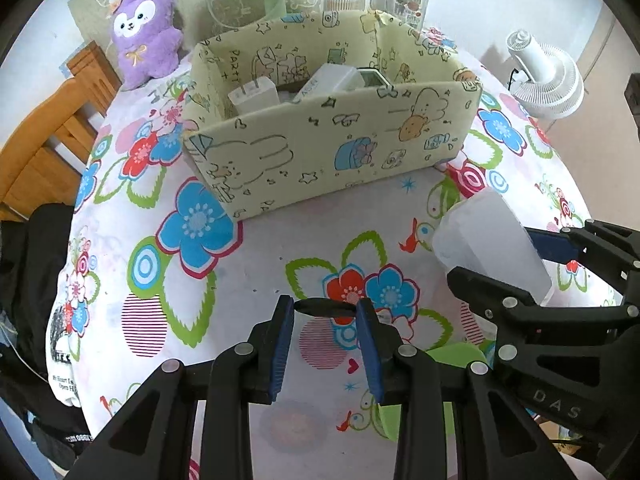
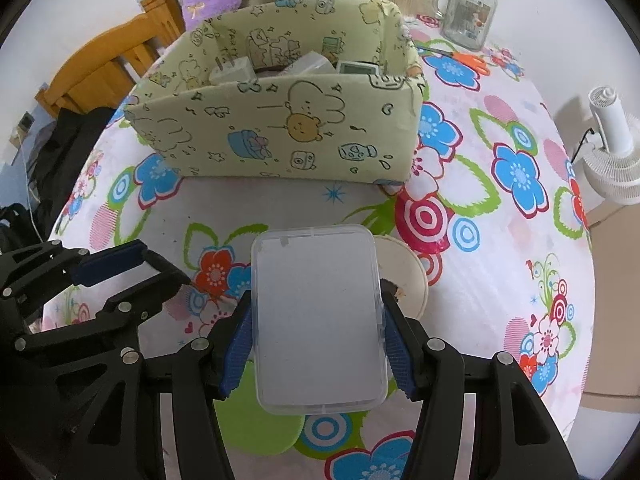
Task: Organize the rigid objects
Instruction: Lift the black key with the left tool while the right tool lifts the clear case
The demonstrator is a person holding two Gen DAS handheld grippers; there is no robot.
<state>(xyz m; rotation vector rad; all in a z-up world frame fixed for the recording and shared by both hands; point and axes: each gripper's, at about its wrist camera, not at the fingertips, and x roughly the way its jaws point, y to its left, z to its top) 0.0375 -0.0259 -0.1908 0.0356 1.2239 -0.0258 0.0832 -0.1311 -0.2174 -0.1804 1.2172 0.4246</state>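
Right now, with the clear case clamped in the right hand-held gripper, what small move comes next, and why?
Probably carry it forward and up toward the storage box. The right hand-held gripper already grips the clear plastic case by both long edges, and the open-topped box sits straight ahead, with a white charger already inside.

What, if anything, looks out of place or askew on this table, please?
Orange-handled scissors lie loose on the tablecloth beyond the storage box, near the glass jar. Nothing looks spilled or damaged.
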